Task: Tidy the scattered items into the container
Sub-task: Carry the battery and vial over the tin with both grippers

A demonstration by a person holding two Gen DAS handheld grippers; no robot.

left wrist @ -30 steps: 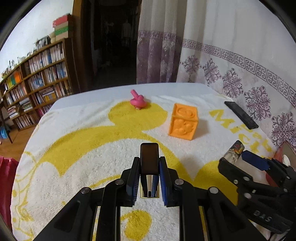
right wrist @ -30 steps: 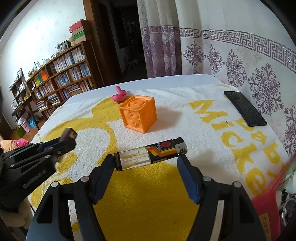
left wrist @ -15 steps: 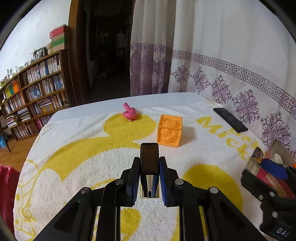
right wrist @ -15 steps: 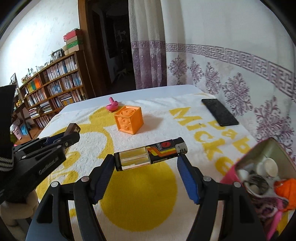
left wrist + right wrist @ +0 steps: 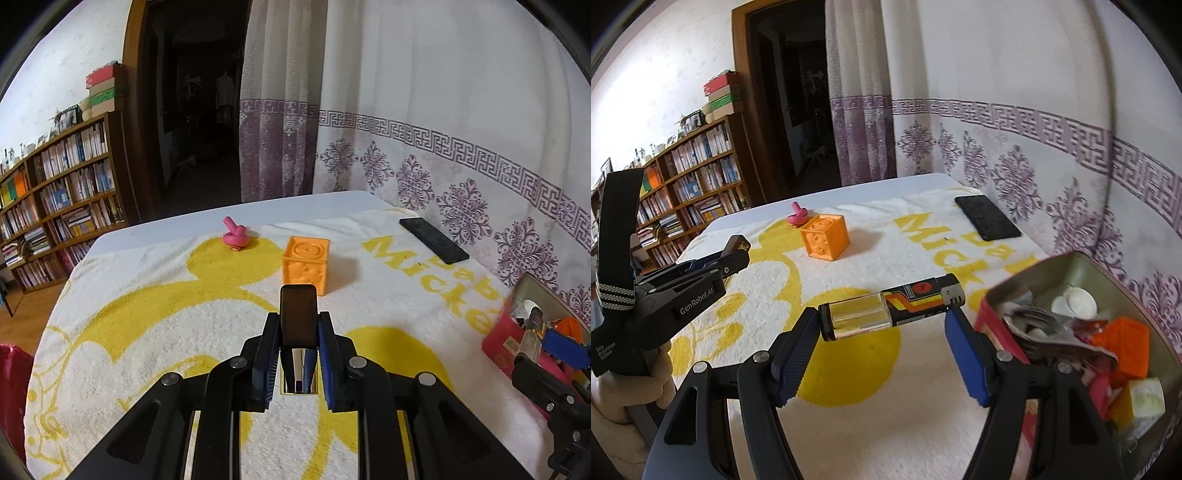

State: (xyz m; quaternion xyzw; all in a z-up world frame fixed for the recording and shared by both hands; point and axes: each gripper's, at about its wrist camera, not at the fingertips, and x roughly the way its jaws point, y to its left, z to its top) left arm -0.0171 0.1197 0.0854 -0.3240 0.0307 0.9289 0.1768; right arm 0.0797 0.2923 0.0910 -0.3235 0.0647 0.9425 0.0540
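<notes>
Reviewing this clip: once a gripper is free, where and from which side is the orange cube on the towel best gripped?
The orange cube sits flat on the towel, apart from the pink top behind it. Probably best to come down from above, with the fingers closing on two opposite flat side faces. In the left wrist view it sits square-on; in the right wrist view it sits corner-on, so that gripper would need turning first.

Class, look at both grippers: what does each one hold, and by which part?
The right gripper holds a lighter lengthwise, pads on its two ends. The left gripper clamps a small black-capped metal object by its sides; what it is cannot be told.
</notes>
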